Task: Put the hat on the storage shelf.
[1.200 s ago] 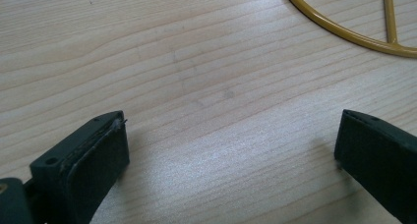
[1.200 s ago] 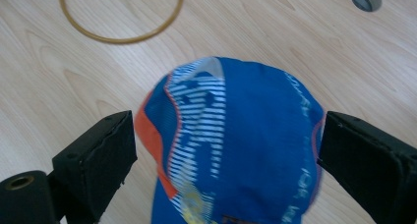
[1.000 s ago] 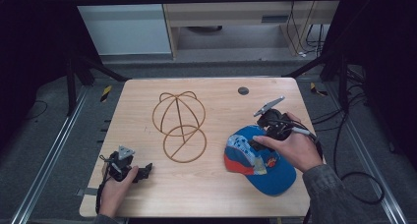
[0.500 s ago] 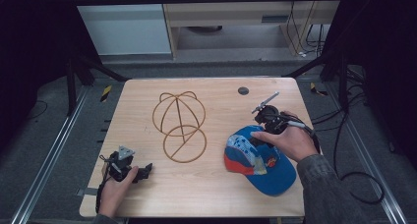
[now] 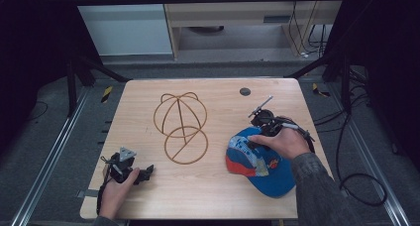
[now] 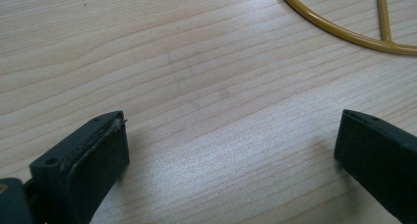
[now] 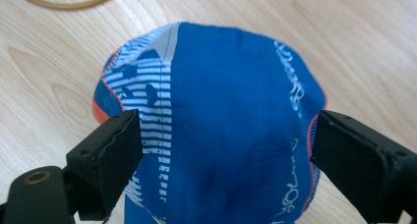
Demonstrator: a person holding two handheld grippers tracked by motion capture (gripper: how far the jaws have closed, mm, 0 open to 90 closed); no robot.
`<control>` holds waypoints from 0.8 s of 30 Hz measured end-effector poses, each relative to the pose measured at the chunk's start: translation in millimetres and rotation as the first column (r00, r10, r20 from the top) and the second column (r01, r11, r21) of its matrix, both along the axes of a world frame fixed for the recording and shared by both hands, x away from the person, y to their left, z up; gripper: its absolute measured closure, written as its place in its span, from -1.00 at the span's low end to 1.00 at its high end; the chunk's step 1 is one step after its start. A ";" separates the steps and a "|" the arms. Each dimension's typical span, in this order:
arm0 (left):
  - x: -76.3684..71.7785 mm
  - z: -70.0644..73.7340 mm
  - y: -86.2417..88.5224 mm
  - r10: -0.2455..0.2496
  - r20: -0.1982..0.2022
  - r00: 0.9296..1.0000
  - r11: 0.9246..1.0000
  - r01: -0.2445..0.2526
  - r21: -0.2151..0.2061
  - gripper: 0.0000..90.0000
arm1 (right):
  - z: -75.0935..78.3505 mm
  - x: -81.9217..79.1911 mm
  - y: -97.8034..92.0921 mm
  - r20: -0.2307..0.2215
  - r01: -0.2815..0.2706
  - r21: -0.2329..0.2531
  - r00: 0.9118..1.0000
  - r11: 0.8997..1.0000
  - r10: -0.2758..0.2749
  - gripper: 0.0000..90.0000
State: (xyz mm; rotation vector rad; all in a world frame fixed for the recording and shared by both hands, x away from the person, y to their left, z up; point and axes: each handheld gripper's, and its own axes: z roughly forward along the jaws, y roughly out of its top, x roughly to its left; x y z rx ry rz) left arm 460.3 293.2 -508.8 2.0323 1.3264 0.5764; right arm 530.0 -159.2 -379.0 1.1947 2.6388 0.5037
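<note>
A blue cap (image 5: 262, 166) with striped panels and an orange edge lies on the right side of the wooden table (image 5: 213, 196). My right gripper (image 5: 252, 141) hangs over the cap's far end, held by a hand. In the right gripper view the open gripper (image 7: 223, 150) has the cap's crown (image 7: 221, 106) between its jaws. A yellow wire cap-shaped frame (image 5: 180, 127) lies flat mid-table. My left gripper (image 5: 146, 172) rests open at the front left over bare wood (image 6: 211, 111), empty, with the frame's ring (image 6: 344, 32) just beyond it.
A small dark round disc (image 5: 244, 91) sits near the table's back edge. A cable (image 5: 346, 186) trails off the right side from the right gripper. Dark metal frame legs and a rail (image 5: 49, 156) flank the table.
The right hand and gripper have shifted slightly left, farther over the cap. The left gripper has not moved.
</note>
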 end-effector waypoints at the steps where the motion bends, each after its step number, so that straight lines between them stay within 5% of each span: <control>1: 0.0 0.0 0.0 0.000 0.000 1.000 1.000 0.000 0.000 -1.00 | 0.0 0.0 0.0 0.000 0.000 0.000 1.000 1.000 0.000 -0.73; 18: 0.2 0.2 -0.6 -0.010 -0.002 1.000 1.000 0.010 0.004 -1.00 | -9.1 -1.5 -0.6 -0.009 -0.011 -0.002 1.000 1.000 0.011 -0.47; 24: 0.2 0.2 -0.8 -0.011 -0.002 1.000 1.000 0.011 0.004 -1.00 | -12.5 -1.8 -1.5 -0.018 -0.015 -0.007 1.000 1.000 0.015 -0.08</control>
